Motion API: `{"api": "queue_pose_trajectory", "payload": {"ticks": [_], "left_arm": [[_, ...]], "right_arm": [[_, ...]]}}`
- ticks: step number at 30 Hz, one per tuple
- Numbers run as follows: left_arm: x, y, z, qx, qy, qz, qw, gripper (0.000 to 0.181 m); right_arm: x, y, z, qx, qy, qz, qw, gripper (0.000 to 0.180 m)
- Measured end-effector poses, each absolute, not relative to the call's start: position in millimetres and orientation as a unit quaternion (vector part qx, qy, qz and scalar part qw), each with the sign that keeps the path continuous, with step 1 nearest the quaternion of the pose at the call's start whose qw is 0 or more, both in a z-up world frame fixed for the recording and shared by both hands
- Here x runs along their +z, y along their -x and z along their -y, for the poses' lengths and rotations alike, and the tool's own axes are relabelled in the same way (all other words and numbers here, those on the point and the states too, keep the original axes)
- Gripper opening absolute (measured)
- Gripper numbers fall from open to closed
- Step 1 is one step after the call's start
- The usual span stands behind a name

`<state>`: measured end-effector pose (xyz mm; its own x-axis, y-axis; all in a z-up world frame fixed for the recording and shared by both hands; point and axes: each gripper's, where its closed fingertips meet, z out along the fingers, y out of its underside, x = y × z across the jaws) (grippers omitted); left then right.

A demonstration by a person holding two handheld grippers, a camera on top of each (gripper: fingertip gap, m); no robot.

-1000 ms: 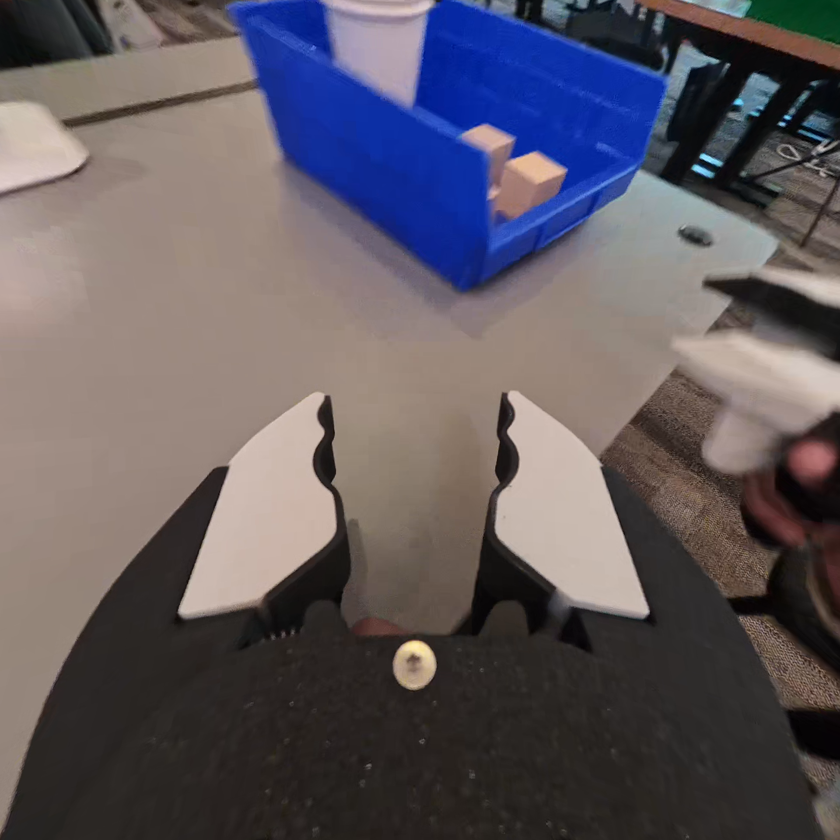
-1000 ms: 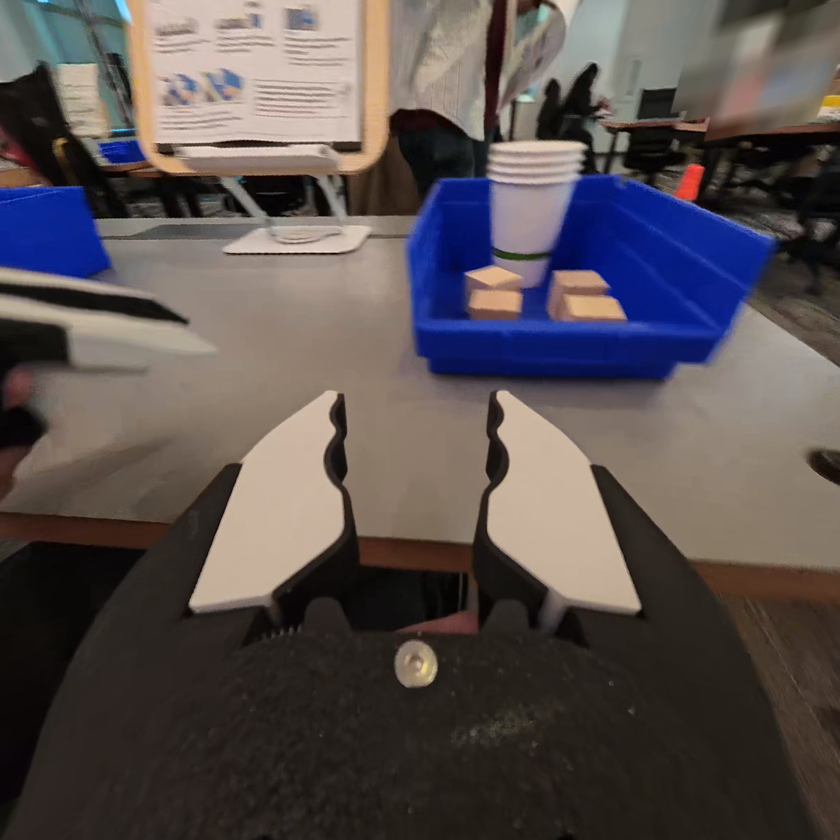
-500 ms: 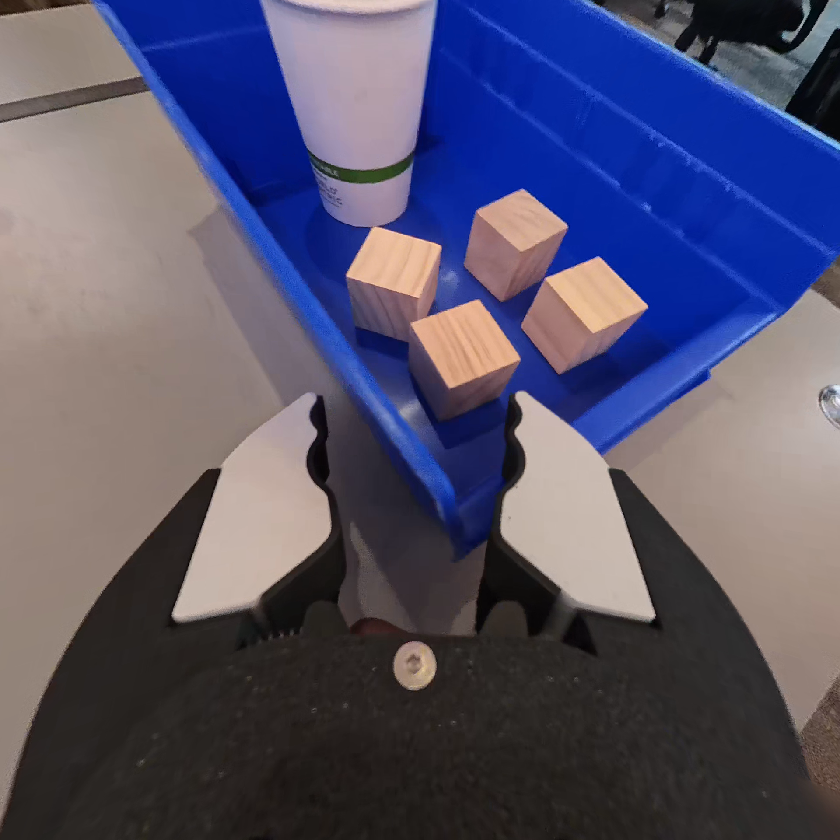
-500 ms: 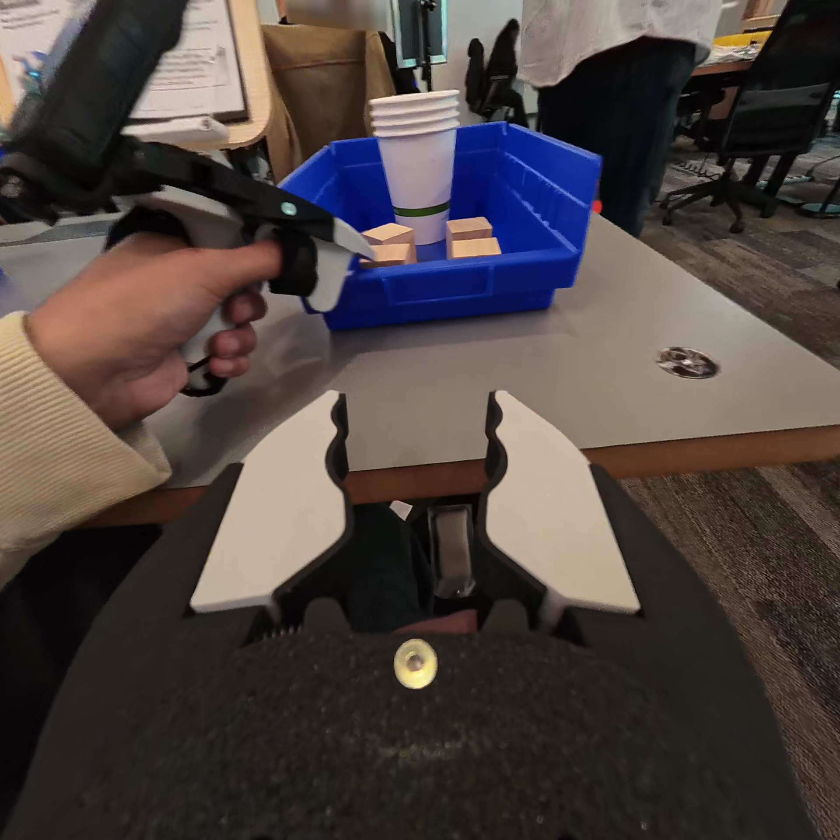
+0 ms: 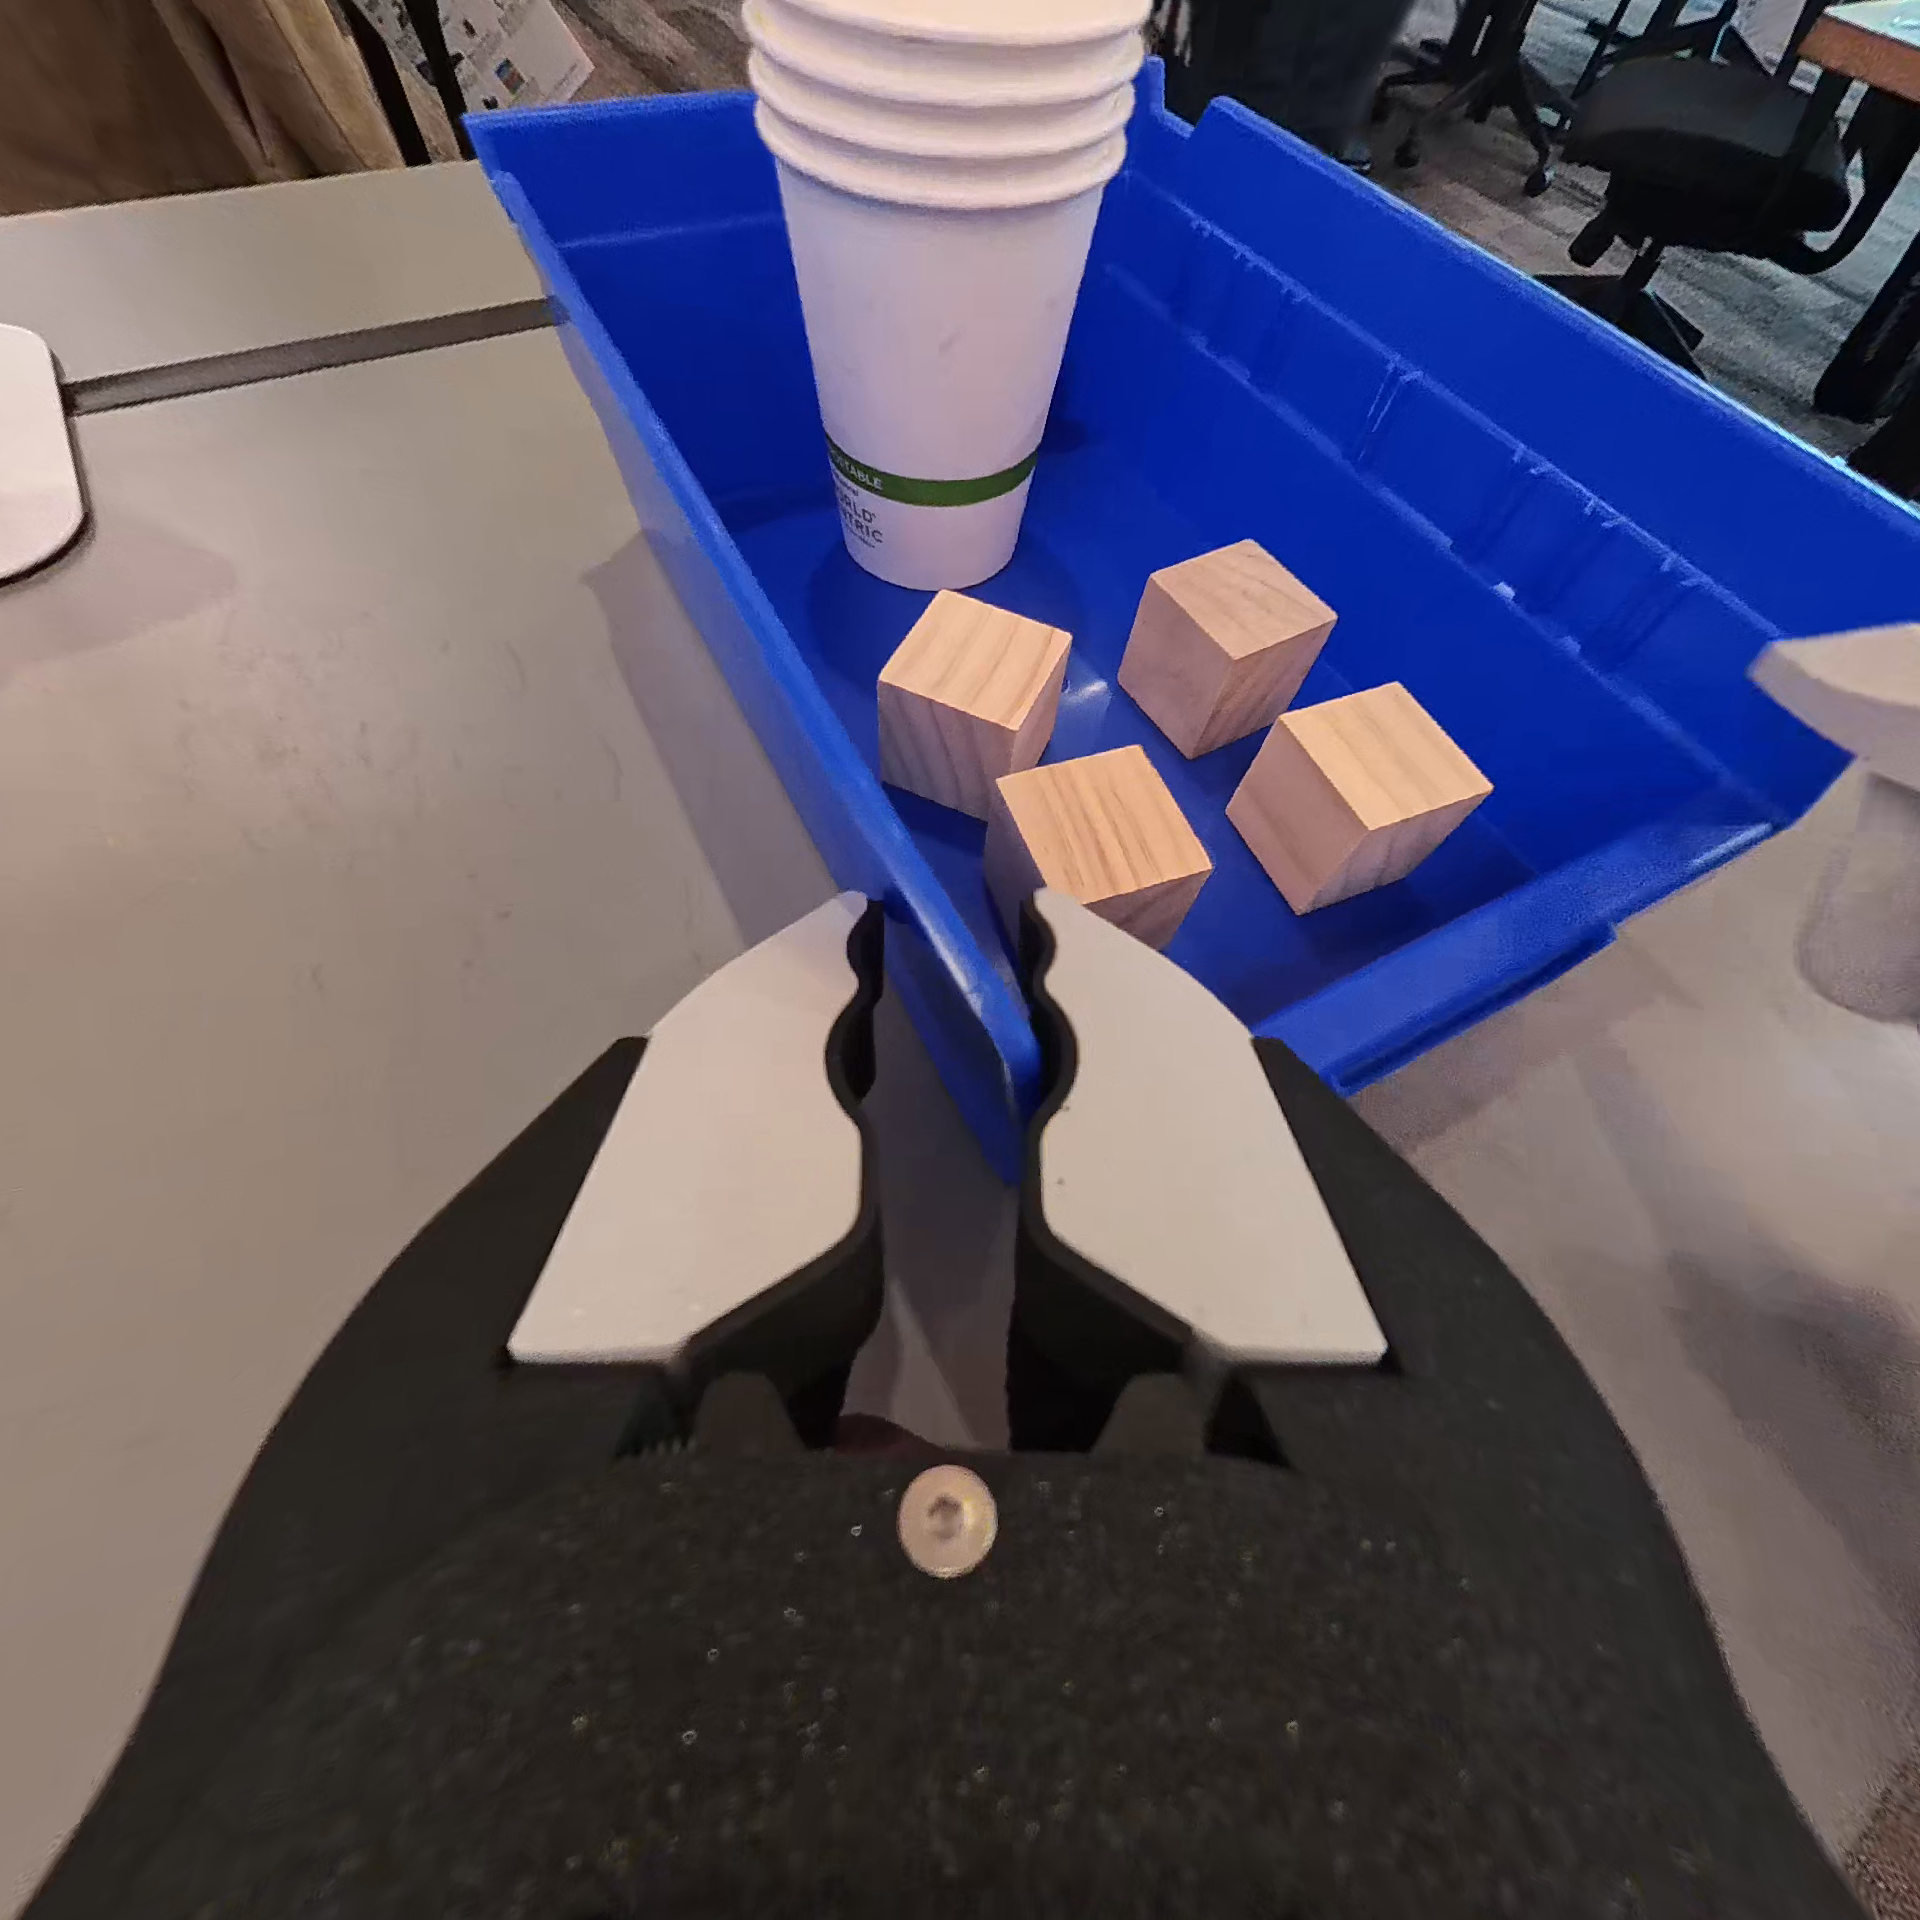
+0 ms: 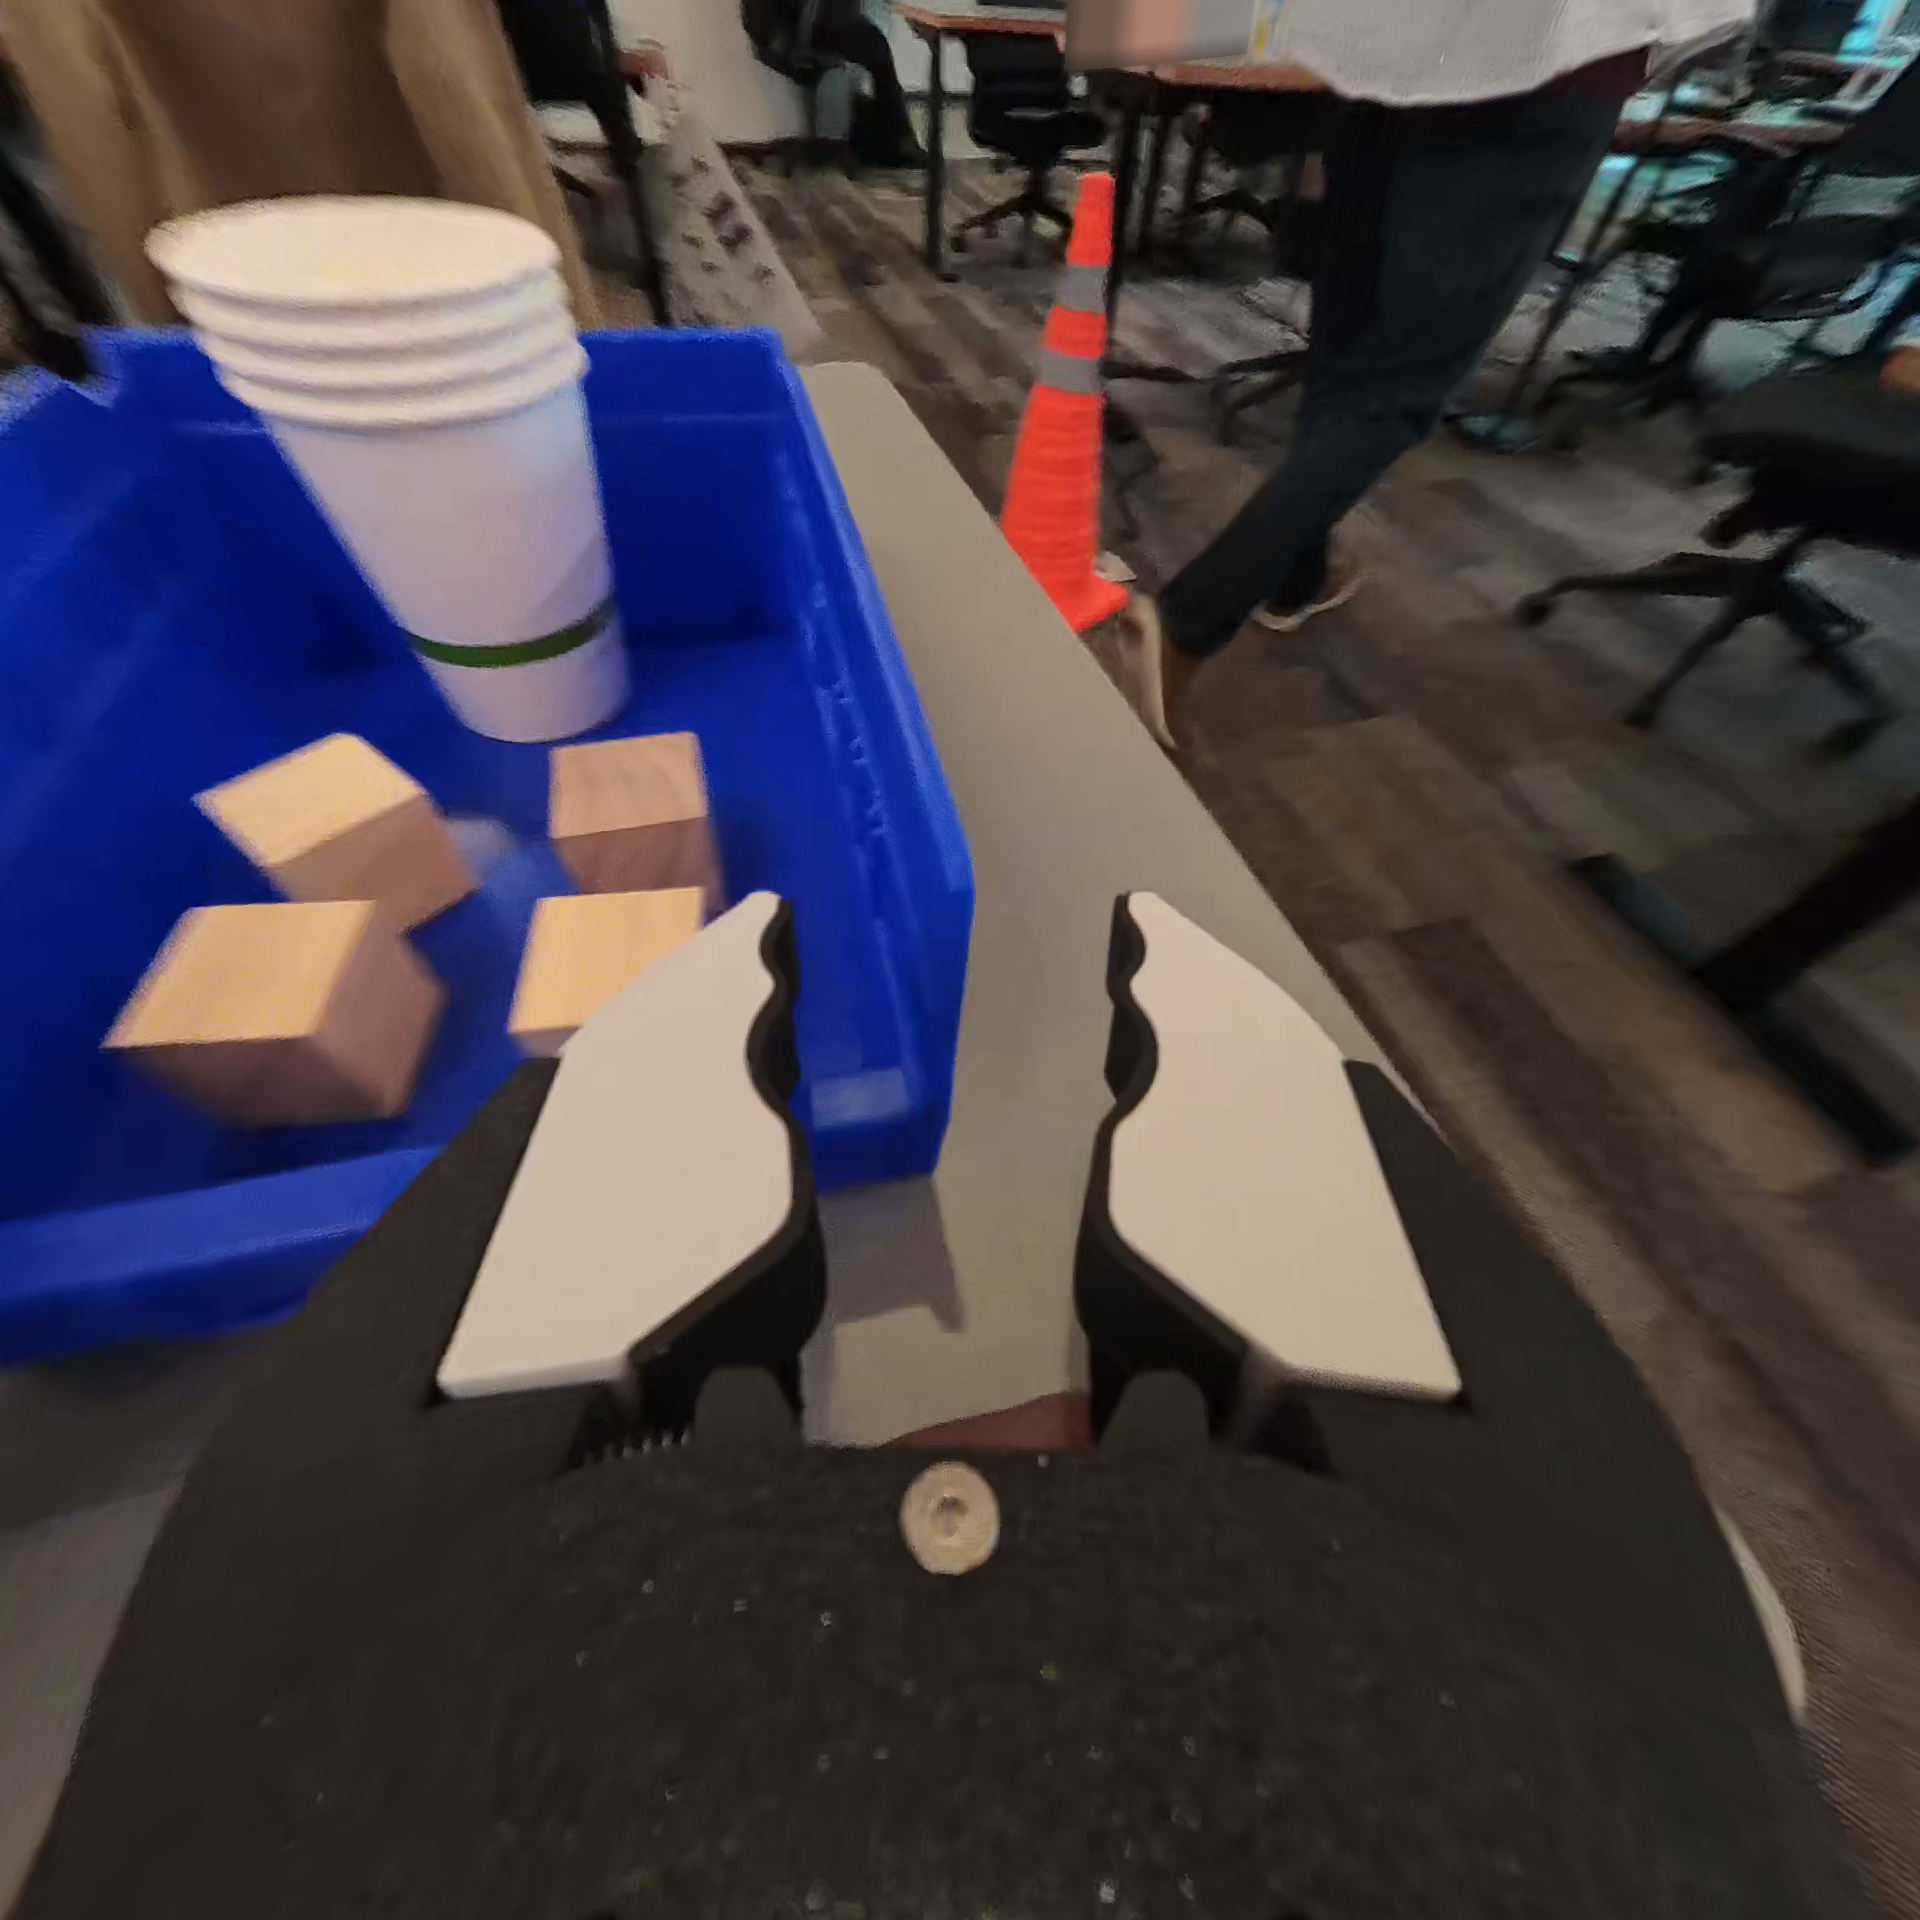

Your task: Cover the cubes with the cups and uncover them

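Fingers of the left gripper (image 5: 951,914) sit closed on the near left wall of the blue bin (image 5: 1403,416), one finger outside the wall, one inside, the corner edge pinched between them. Bin rests on a grey table (image 5: 312,779). Inside, just past the gripped wall, four wooden cubes (image 5: 1101,842) lie loose on the bin floor in a rough cluster, near one another, none covered. Behind them, toward the far left corner of the bin, a stack of white paper cups (image 5: 935,312) stands upright, mouths up, green band near the base of the outermost cup. A pale blurred shape shows at the right edge of the left wrist view; cannot tell what it is.

Right gripper (image 6: 945,925) hangs with jaws spread apart, nothing between them, over the table strip just right of the bin's right wall. Same cubes and cup stack show to its left, blurred. Farther off: an orange traffic cone (image 6: 1060,447) on the floor, a person's legs (image 6: 1382,364) walking past, office chairs and desks beyond.
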<state>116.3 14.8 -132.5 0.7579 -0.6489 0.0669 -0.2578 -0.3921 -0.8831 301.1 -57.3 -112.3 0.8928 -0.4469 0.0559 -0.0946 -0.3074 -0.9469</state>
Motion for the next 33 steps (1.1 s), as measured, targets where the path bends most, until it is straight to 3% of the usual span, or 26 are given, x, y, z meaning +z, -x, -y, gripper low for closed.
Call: {"api": "queue_pose_trajectory", "payload": {"ticks": [2, 8, 9, 12, 23, 33], "left_arm": [[-132, -115, -15, -0.205, 0.811, -0.272, 0.476, 0.022], [-132, -114, -17, -0.188, 0.819, -0.256, 0.478, 0.018], [-132, -113, -17, -0.185, 0.820, -0.254, 0.478, 0.017], [-132, -105, -18, -0.175, 0.825, -0.243, 0.480, 0.012], [-127, -52, 2, -0.170, 0.833, -0.225, 0.477, 0.003], [-108, 81, 20, -0.124, 0.834, -0.187, 0.504, 0.003]], "right_arm": [[-123, -309, 42, -0.157, 0.807, -0.172, 0.542, 0.057], [-125, -296, 19, -0.002, 0.804, -0.184, 0.565, 0.024], [-127, -291, 17, 0.016, 0.803, -0.189, 0.565, 0.029], [-125, -288, 26, 0.037, 0.788, -0.217, 0.575, 0.005], [-124, -226, 80, -0.008, 0.789, -0.239, 0.566, 0.005], [-118, -96, 81, 0.032, 0.801, -0.182, 0.569, 0.005]]}}
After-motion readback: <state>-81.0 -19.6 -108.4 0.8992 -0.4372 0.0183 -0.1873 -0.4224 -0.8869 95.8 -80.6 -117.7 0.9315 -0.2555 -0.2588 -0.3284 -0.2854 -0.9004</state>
